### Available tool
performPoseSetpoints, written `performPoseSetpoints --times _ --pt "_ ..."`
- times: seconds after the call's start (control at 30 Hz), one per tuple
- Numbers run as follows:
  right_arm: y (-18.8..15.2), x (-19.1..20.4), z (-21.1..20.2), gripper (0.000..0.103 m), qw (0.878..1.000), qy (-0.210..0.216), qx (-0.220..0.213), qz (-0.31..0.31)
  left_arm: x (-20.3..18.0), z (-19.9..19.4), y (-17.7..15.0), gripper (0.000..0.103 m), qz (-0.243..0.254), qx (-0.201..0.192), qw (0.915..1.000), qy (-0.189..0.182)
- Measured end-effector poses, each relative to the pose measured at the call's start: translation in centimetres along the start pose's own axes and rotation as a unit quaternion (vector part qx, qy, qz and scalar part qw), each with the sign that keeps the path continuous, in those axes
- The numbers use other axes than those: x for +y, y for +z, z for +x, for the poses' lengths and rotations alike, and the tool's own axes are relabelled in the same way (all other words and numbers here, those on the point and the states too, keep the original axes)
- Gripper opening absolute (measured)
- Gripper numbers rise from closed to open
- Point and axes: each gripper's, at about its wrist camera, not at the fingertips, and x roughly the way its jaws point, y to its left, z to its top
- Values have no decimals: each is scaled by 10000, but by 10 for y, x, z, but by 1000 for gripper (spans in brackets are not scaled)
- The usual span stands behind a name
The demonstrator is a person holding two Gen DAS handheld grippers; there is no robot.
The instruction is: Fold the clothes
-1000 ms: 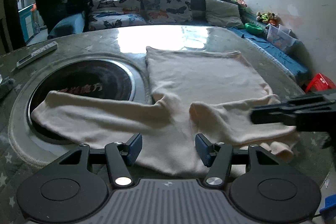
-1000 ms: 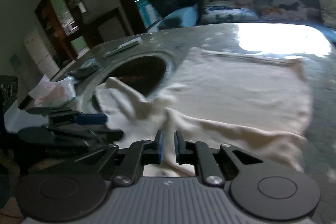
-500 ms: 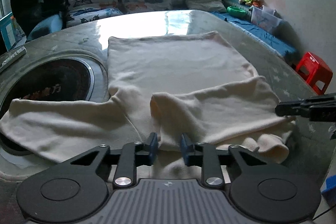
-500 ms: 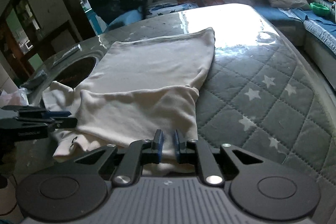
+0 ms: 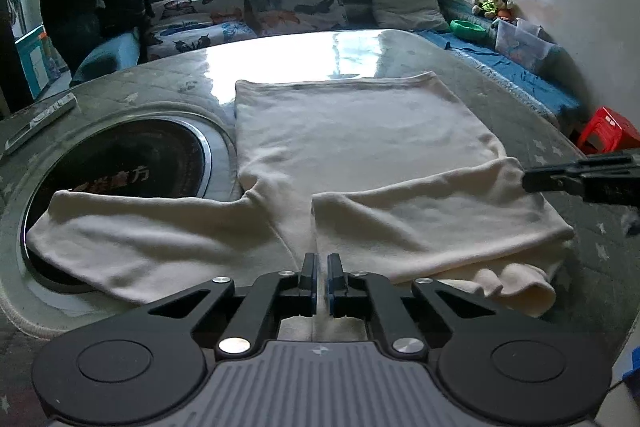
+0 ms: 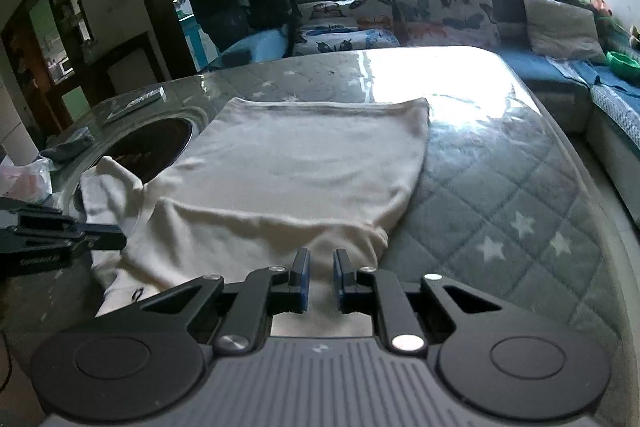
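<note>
As the sweater is laid now: it is spread flat on the quilted table, with its body pointing away toward the window.
Folded sleeve: one sleeve is laid across the near part of the body, on the right side.
Loose sleeve: the other sleeve is stretched out flat to the left. Its far end is laid over the dark round plate set in the table.
Long way of the loose sleeve: it runs from side to side, across the line of the jaws, not along it.
Left gripper: it is held low over the near edge of the sweater, between the two sleeves. The jaws are almost closed, with only a thin slit left. Whether cloth is pinched cannot be told.
Right gripper: it is held over the near right corner. The jaws are parted a little, and cloth is seen through the gap but does not look gripped.
Nearer gripper: the loose sleeve starts just to the left of the left jaws and is well apart from the right ones.
Likely next need: the loose sleeve would probably have to be brought to the right, over the body, and the left gripper is better placed for that.
</note>
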Motion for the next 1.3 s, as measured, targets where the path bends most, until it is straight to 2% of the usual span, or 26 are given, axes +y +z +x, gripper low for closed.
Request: performPoseSetpoints --times 0.2,0.47,0.6,0.77,0.9,1.0,1.07,1.13,1.3 --pt "3 1 22 12 9997 -81 168 -146 -2 -7 6 9 -17 -77 10000 6" --pt "3 11 15 13 9995 -44 103 -307 -16 9 14 12 50 -41 9997 -217" --pt "1 15 15 13 9992 -20 143 -362 -19 24 12 12 83 101 9997 -212" --pt "0 18 14 13 9989 -36 175 -426 -14 21 11 12 6 117 9998 -182" --pt "5 36 8 13 9977 214 86 -645 -8 15 9 13 -79 80 9999 -119" --pt "7 56 11 19 9951 477 112 -862 5 6 7 21 -235 -8 9997 66" --pt "6 72 16 20 9923 643 150 -1046 17 0 6 30 -406 -57 9988 248" --pt "3 86 24 20 9894 795 204 -1196 31 -4 4 34 -626 -88 9969 461" --pt "-5 111 43 20 9841 994 380 -1423 75 -13 -1 43 -1217 -137 9870 1038"
